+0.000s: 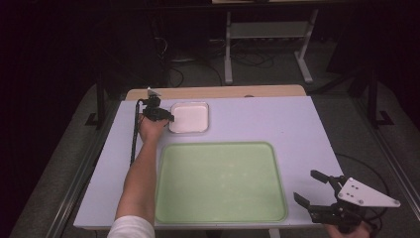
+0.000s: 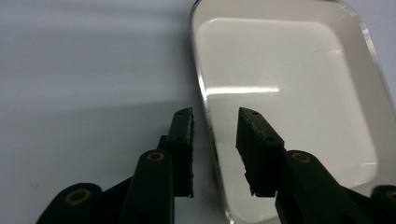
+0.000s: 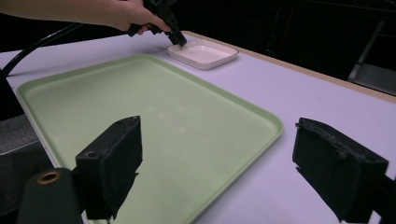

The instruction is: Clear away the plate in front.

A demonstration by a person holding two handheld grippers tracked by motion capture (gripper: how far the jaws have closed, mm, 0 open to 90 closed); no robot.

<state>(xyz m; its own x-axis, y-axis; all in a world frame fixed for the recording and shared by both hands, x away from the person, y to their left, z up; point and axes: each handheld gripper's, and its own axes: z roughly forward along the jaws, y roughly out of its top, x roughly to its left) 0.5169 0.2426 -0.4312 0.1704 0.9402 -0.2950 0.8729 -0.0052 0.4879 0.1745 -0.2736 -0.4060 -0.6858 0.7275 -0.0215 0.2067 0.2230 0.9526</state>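
Note:
A shallow white square dish point(image 1: 189, 117) point(image 2: 289, 93) point(image 3: 203, 53) sits empty at the back left of the table. My left gripper point(image 1: 168, 117) point(image 2: 215, 115) point(image 3: 176, 37) reaches to the dish's left edge. Its jaws straddle the rim, one outside on the table and one inside the dish, with a gap showing on both sides, so it is open. My right gripper point(image 1: 313, 189) point(image 3: 217, 168) rests at the table's front right corner, jaws wide open with nothing between them.
A large empty pale green tray point(image 1: 220, 145) point(image 3: 140, 102) fills the front middle of the lilac table point(image 1: 297, 124). The left gripper's black cable point(image 1: 134, 141) runs along the table's left side. A wooden strip point(image 1: 218, 92) borders the far edge.

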